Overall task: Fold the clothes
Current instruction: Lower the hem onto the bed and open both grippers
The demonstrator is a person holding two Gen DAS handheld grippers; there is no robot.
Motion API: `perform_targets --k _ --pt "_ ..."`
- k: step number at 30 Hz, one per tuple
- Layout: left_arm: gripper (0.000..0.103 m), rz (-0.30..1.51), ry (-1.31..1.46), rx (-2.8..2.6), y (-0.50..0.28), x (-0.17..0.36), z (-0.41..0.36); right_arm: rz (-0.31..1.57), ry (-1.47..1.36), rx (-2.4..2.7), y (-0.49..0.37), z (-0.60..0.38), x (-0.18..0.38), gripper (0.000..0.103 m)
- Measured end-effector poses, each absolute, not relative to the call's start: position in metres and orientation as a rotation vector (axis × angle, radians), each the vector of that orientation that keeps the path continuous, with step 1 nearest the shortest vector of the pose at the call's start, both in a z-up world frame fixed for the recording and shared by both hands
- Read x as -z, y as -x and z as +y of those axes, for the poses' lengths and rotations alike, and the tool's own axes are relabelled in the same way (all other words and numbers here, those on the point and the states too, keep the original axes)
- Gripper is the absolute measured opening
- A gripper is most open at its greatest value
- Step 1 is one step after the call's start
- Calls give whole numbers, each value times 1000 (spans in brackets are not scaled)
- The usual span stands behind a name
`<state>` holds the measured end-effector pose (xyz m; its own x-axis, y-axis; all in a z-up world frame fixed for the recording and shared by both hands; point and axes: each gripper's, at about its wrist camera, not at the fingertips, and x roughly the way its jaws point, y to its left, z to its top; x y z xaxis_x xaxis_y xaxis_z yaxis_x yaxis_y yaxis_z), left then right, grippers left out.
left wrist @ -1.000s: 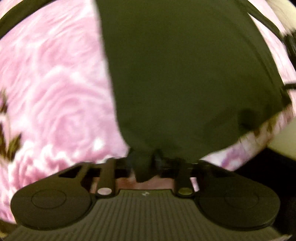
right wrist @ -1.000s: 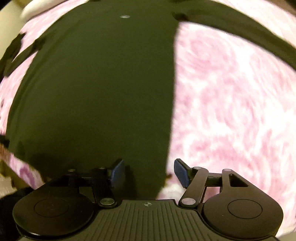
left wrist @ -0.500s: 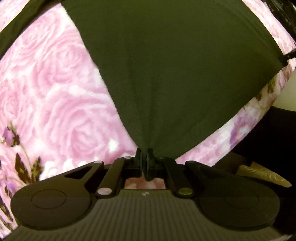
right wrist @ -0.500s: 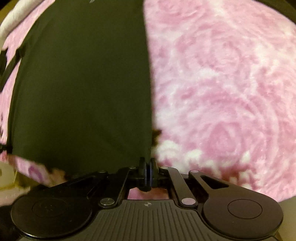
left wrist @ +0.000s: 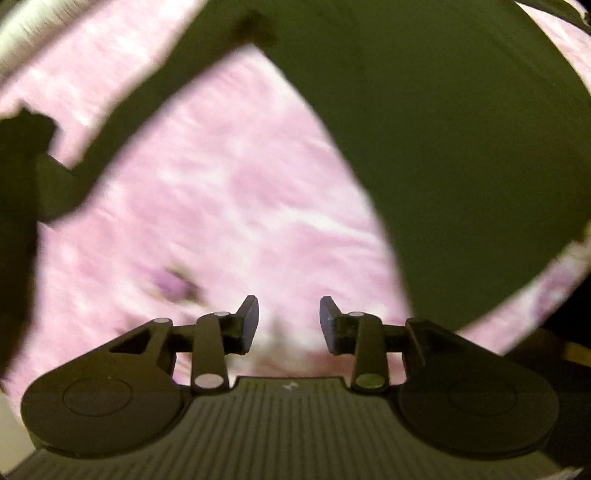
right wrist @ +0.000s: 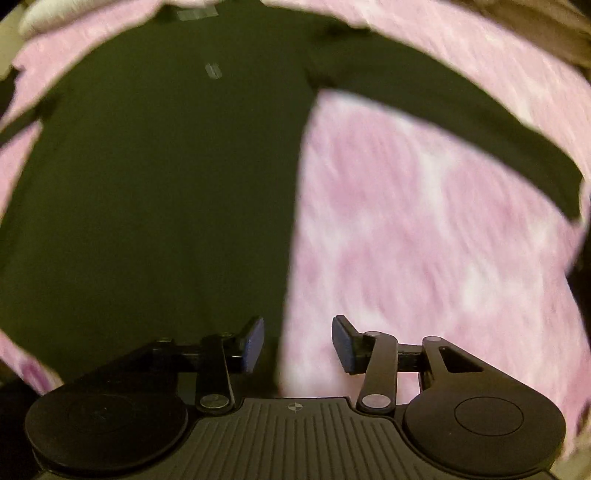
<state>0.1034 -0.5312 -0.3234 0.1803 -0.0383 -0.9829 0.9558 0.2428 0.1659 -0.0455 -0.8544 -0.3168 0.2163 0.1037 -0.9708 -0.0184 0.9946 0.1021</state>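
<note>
A dark green long-sleeved shirt (right wrist: 155, 177) lies spread flat on a pink rose-patterned blanket (right wrist: 424, 258). Its right sleeve (right wrist: 461, 122) stretches out to the right in the right wrist view. My right gripper (right wrist: 297, 343) is open above the shirt's right side edge near the hem, holding nothing. In the left wrist view the shirt's body (left wrist: 461, 147) fills the upper right and its left sleeve (left wrist: 122, 122) runs to the far left. My left gripper (left wrist: 288, 325) is open over bare blanket (left wrist: 240, 221), to the left of the shirt.
A white pillow or roll (right wrist: 40, 14) lies at the blanket's far left corner in the right wrist view. The blanket's edge drops off at the lower right of the left wrist view, with dark floor (left wrist: 554, 332) beyond.
Both grippers were shut on the shirt's bottom corners half a second ago. Now both are open and have pulled back up, and the shirt lies flat.
</note>
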Motion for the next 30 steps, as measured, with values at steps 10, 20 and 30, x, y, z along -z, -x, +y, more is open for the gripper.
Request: perform_targets --k 10,20,30 --pt "37 960 -1044 889 -272 337 -517 1196 -81 -207 -37 -765 289 47" --pt "27 898 -898 860 -387 341 -488 1237 -51 -267 -33 -657 323 47" --pt "0 899 -642 805 -397 307 -421 1268 -69 -354 -77 -612 349 48"
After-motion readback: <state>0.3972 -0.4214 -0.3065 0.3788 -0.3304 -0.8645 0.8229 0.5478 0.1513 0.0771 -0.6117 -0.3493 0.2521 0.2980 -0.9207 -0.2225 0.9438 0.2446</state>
